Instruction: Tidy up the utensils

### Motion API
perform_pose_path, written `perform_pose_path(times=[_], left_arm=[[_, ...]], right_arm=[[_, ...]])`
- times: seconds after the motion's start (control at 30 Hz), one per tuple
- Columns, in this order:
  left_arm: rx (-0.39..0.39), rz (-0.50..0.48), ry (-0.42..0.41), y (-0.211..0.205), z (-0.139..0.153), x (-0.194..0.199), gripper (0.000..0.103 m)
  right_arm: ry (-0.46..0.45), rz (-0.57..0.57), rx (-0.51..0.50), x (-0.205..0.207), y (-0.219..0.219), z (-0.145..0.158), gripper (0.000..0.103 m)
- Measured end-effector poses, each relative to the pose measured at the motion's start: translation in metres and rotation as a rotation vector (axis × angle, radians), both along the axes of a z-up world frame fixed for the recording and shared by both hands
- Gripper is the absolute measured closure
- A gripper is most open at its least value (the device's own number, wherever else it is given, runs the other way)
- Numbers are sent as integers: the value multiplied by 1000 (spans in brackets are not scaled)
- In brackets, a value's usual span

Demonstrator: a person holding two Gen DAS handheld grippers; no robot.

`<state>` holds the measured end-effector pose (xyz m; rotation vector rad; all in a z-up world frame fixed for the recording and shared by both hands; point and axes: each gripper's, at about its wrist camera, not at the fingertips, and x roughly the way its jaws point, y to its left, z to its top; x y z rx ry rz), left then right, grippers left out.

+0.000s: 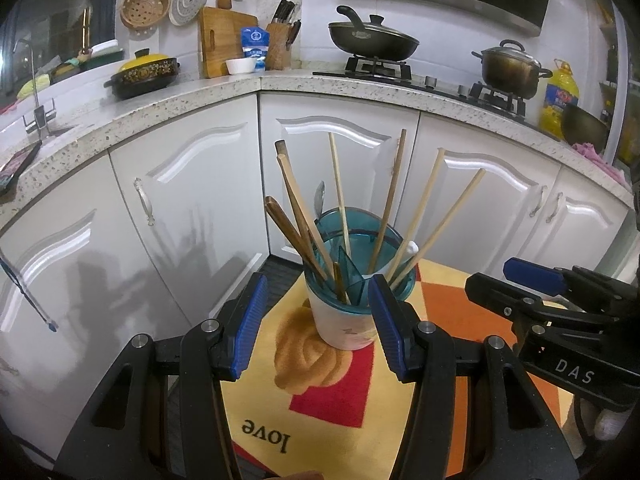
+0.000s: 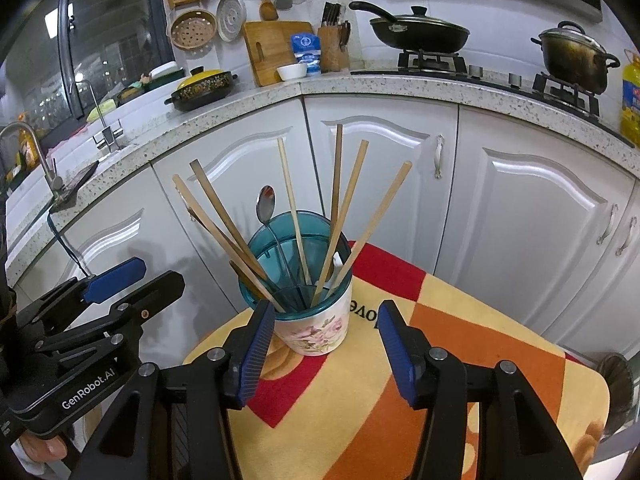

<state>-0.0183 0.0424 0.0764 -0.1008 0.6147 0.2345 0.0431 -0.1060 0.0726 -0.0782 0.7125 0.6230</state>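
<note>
A white floral cup with a teal insert, the utensil holder (image 1: 344,330) (image 2: 316,334), stands upright on a small table under a yellow, red and orange cloth (image 1: 332,400) (image 2: 460,320). Several wooden chopsticks (image 1: 416,216) (image 2: 346,208) fan out of it, with a metal spoon (image 1: 319,196) (image 2: 265,200) and a white spoon (image 1: 410,250). My left gripper (image 1: 319,278) is open, its blue pads on either side of the holder's near rim without pressing it. My right gripper (image 2: 325,305) is also open just in front of the holder, nothing between its pads. Each gripper shows at the edge of the other's view.
White cabinet doors (image 2: 520,208) curve round behind the table under a speckled countertop (image 1: 192,100). On it are a stove with a black pan (image 1: 372,40) and a pot (image 2: 576,60), a yellow-lidded casserole (image 1: 146,72), a sink tap (image 2: 24,140) and an oil bottle (image 1: 558,96).
</note>
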Motion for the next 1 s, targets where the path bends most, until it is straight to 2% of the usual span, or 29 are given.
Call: perform_pose_path(times=[1.0], left_arm=[[11, 3, -2, -2, -6, 1, 51]], right_arm=[[17, 13, -15, 2, 6, -5, 51]])
